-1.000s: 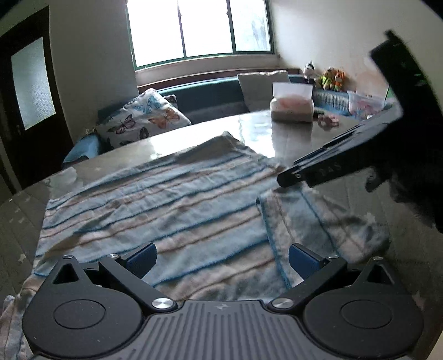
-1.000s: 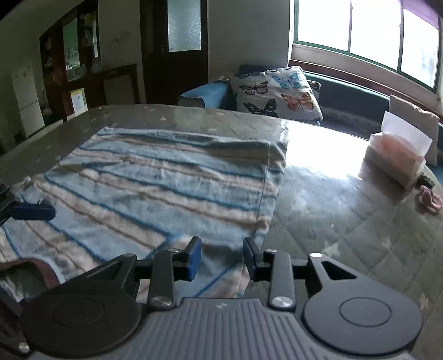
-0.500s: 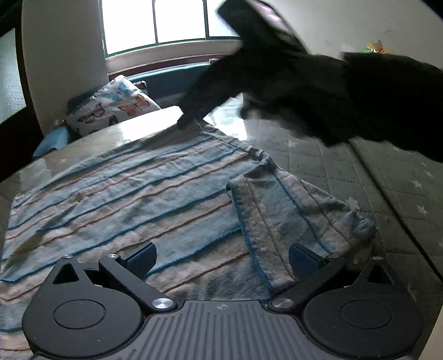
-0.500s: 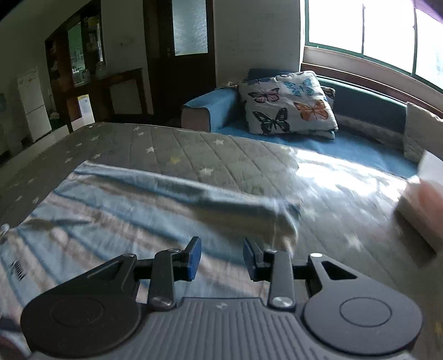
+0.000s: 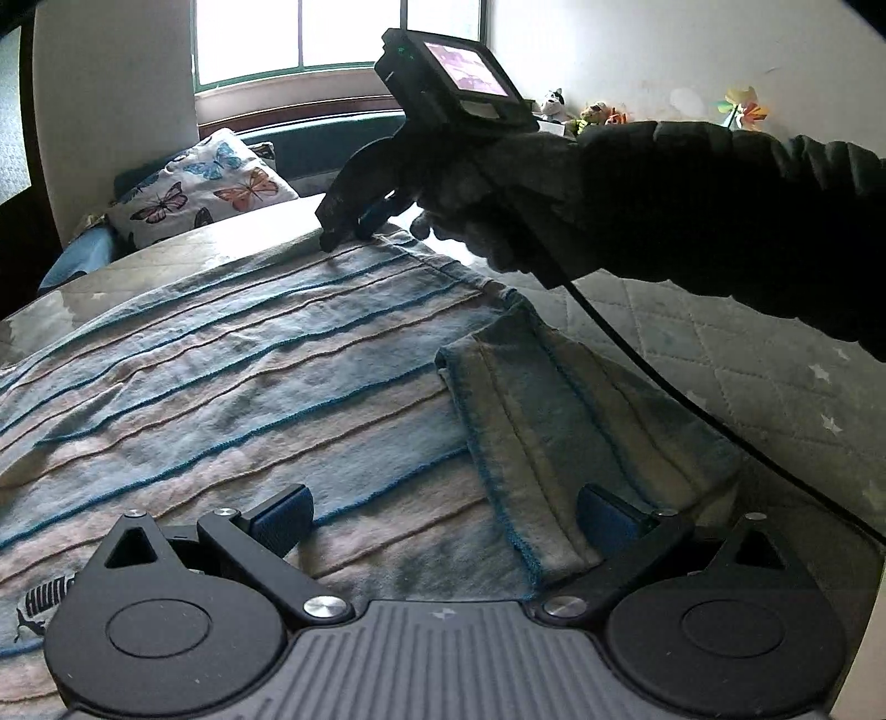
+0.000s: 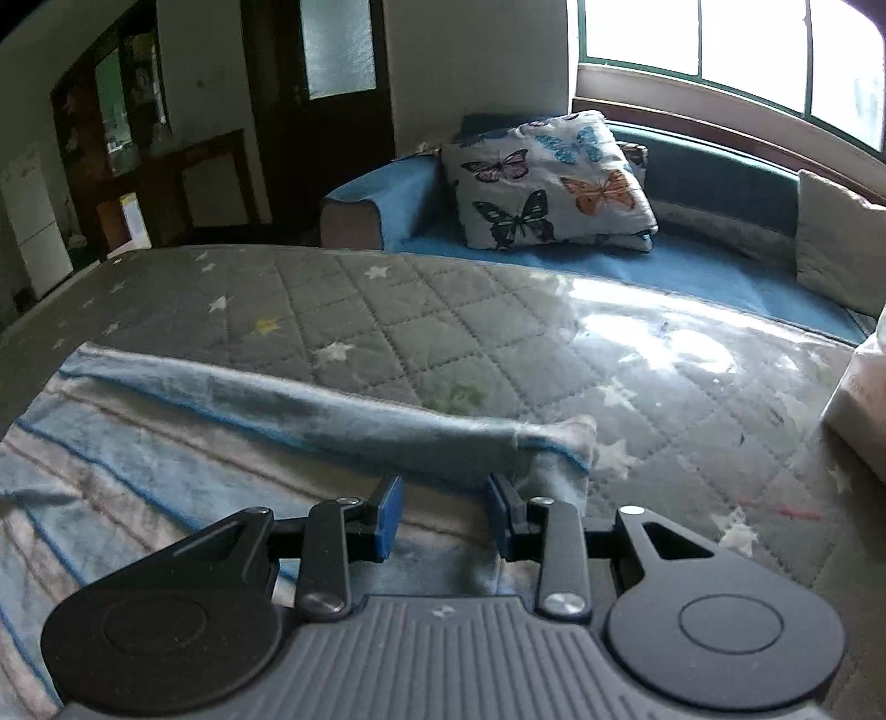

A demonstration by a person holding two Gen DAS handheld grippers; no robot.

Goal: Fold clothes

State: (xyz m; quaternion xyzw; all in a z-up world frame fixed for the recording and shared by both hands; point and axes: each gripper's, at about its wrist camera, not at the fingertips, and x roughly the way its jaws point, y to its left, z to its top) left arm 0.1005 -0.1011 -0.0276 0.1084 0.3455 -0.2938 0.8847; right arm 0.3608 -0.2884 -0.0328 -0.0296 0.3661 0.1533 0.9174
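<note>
We work on a grey quilted star-printed tabletop [image 6: 443,310], where the blue-and-pink striped knit garment [image 5: 232,387] lies flat, long axis running away from us. Our right gripper [image 6: 443,515] sits at its far corner, jaws part open with the raised hem between them (not pinched, as far as we can tell). Our left gripper [image 5: 443,515] stands wide open over the near folded-in sleeve [image 5: 554,421], holding nothing.

Table [image 6: 498,332]: grey quilted cover with stars
Sofa [image 6: 554,266]: blue, behind the table
Cushion [image 6: 548,177]: butterfly print, on the sofa
Window [image 5: 299,33]: bright, above the sofa
Soft toys [image 5: 592,111]: on a far ledge
</note>
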